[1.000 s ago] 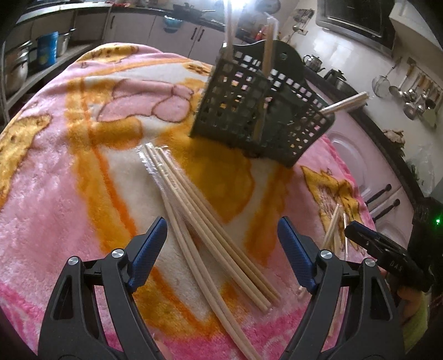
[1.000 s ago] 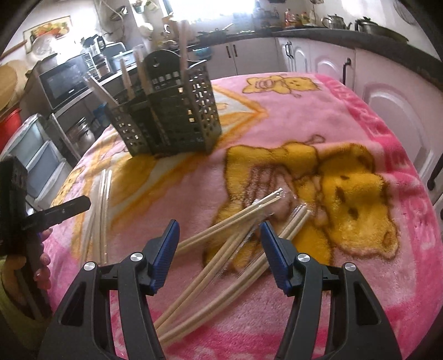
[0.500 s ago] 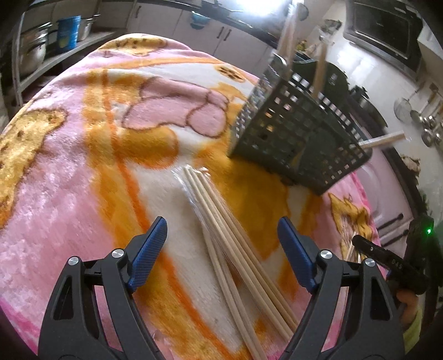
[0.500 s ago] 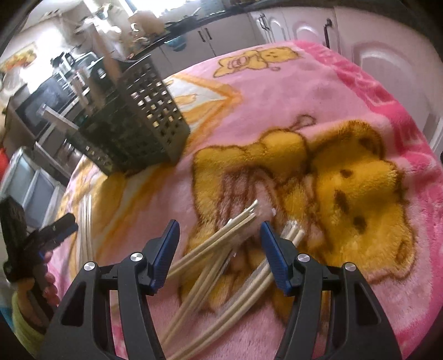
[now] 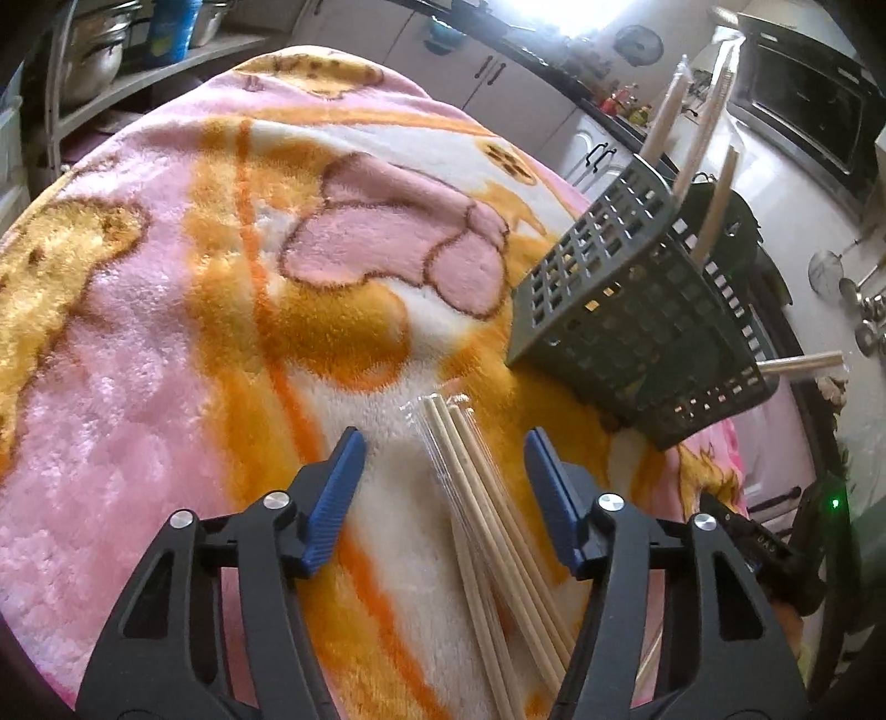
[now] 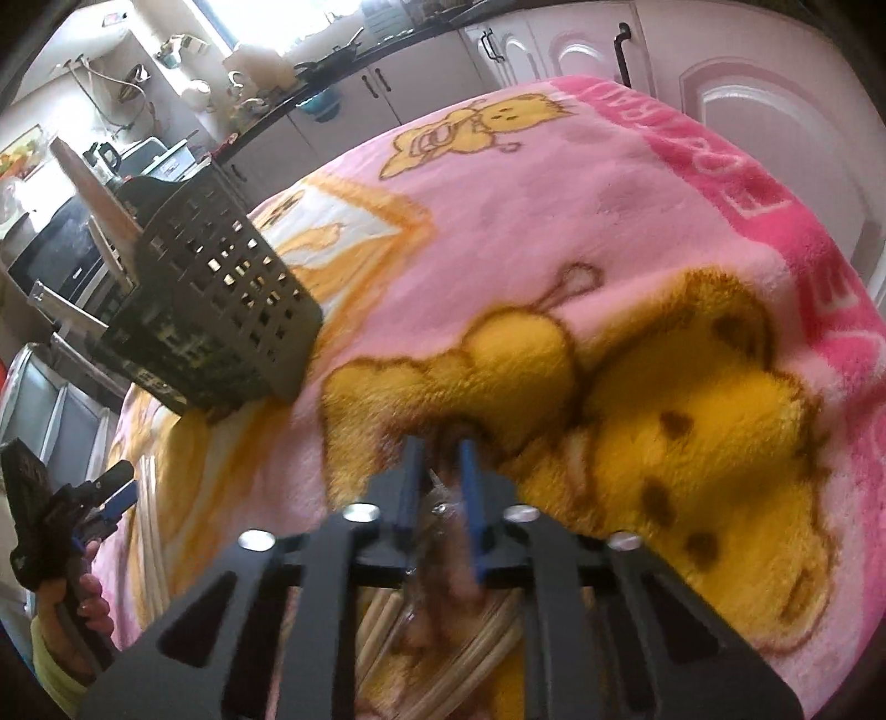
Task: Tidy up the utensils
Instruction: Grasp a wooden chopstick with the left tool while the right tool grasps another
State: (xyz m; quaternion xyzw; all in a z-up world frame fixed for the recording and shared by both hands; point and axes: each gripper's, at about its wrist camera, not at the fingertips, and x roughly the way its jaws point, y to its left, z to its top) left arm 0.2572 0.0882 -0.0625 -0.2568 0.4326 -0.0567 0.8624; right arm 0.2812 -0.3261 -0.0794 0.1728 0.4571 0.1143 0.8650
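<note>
A bundle of wrapped wooden chopsticks (image 5: pixel 487 515) lies on the pink and orange blanket (image 5: pixel 166 343). My left gripper (image 5: pixel 443 448) is open, its blue fingers on either side of the bundle's far end. A dark grey perforated utensil basket (image 5: pixel 626 310) holds several upright chopsticks; it also shows in the right wrist view (image 6: pixel 221 304). My right gripper (image 6: pixel 440 459) has closed on the clear-wrapped tip of a chopstick pair (image 6: pixel 443 504); more chopsticks (image 6: pixel 382 626) lie under it, partly hidden by the gripper body.
Kitchen cabinets (image 6: pixel 554 50) and a counter ring the blanket-covered table. An oven (image 5: pixel 803 111) stands behind the basket. The other hand-held gripper (image 6: pixel 66 520) appears at the left of the right wrist view. The table edge drops off on the right (image 6: pixel 853 232).
My right gripper has gone from wide open to closed on the wrapped chopstick tips. My left gripper has moved forward along its bundle, toward the far end, still open.
</note>
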